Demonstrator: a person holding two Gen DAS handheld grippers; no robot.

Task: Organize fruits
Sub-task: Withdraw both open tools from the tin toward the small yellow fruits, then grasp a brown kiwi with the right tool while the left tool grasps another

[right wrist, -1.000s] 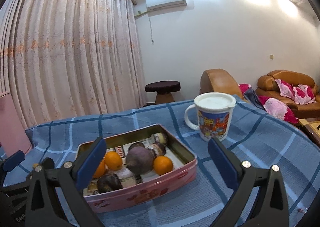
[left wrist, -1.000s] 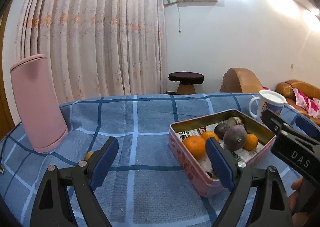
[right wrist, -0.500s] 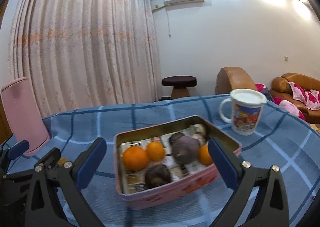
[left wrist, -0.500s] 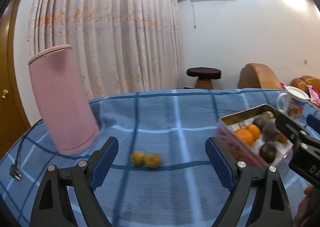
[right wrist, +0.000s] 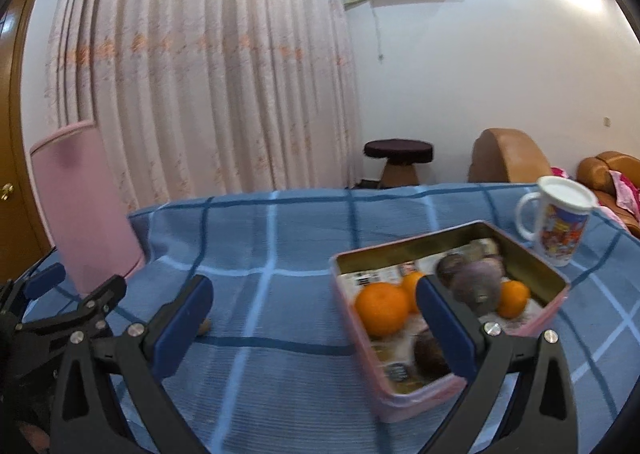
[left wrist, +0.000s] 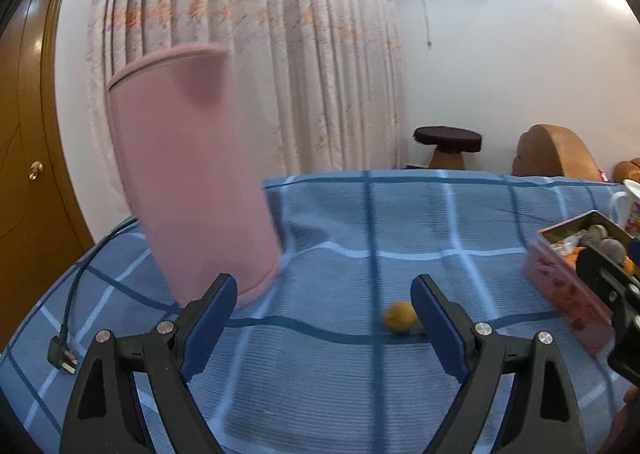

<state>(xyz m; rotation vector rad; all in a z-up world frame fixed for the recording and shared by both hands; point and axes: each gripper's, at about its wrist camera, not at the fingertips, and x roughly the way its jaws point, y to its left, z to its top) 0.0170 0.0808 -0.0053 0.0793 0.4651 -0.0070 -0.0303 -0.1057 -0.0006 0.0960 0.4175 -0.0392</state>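
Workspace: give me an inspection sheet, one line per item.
Surface: table under a blue checked cloth, rumpled near the pink container.
Job's things: open pink tin holding oranges and dark purple fruits on printed paper; one small yellow fruit loose on the cloth, partly hidden by the left gripper's finger.
Clutter: tall pink container; lidded mug behind the tin.
Grippers: left gripper open, empty, low over the cloth; right gripper open, empty, beside the tin.
Cables: dark cord with plug at the table's left edge.
Surroundings: curtain, air conditioner, stool, brown sofas, wooden door.
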